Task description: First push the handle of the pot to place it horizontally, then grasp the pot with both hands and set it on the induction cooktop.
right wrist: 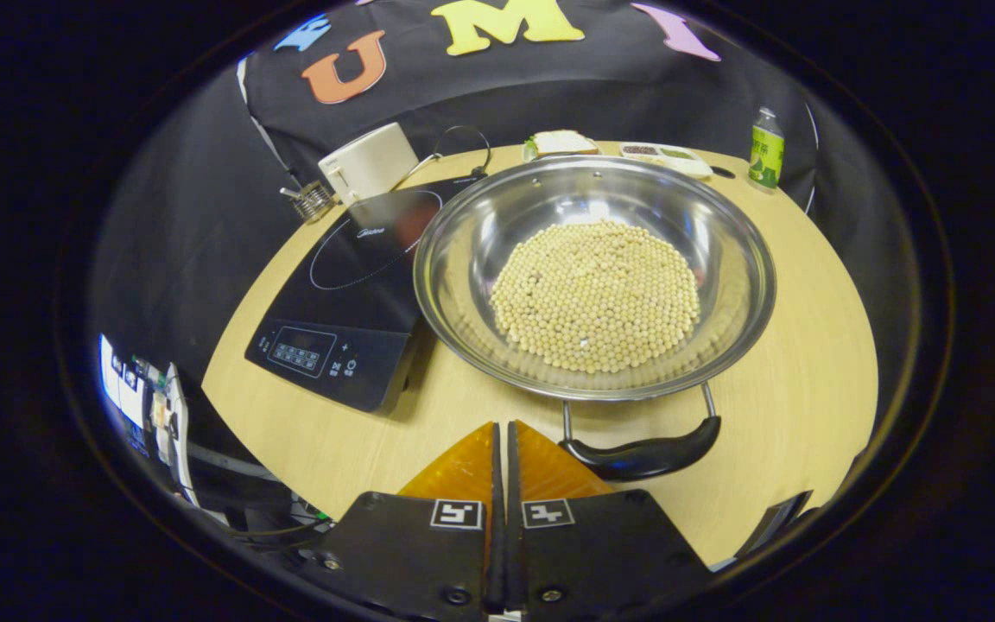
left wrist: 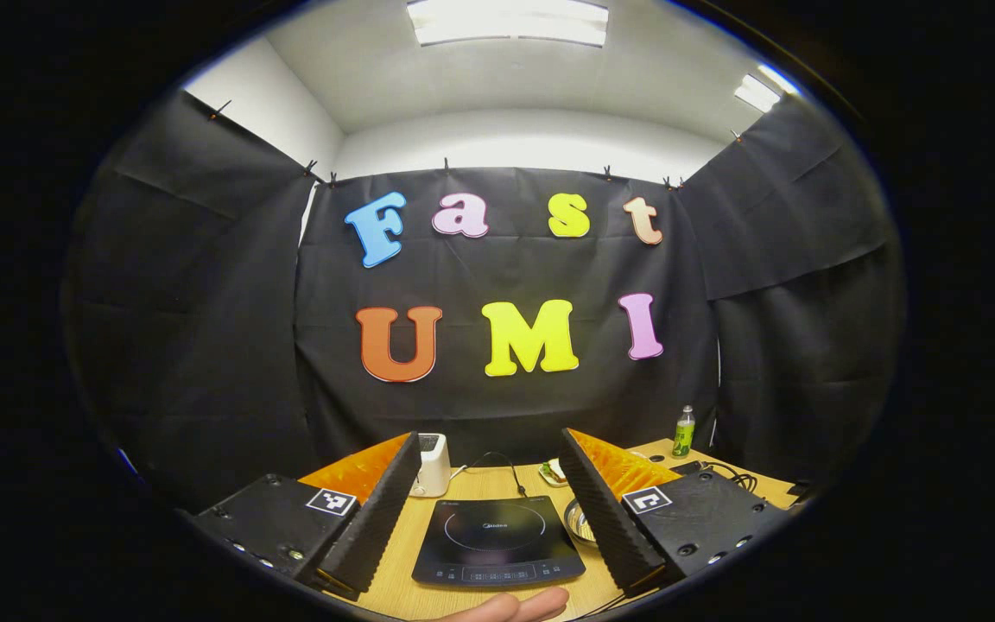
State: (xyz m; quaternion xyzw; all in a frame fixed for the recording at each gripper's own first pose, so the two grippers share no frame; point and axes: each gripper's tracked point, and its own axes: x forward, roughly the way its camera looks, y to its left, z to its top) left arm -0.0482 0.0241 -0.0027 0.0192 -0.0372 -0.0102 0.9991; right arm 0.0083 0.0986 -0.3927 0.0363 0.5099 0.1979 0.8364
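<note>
My right gripper (right wrist: 502, 432), fingers pressed together, hovers by the steel pot (right wrist: 594, 276) beside the induction cooktop (right wrist: 351, 285); left gripper (left wrist: 489, 501) gapes. Full of beans (right wrist: 597, 294), likely heavy, slick-rimmed; I'd take the black handle (right wrist: 644, 453).

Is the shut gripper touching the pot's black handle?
Cannot tell. In the right gripper view the gripper tips sit right beside the handle, no clear gap or contact.

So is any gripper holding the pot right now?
No, nothing is held. The left gripper is open above the table; the right gripper is shut on nothing, beside the pot's black handle.
</note>
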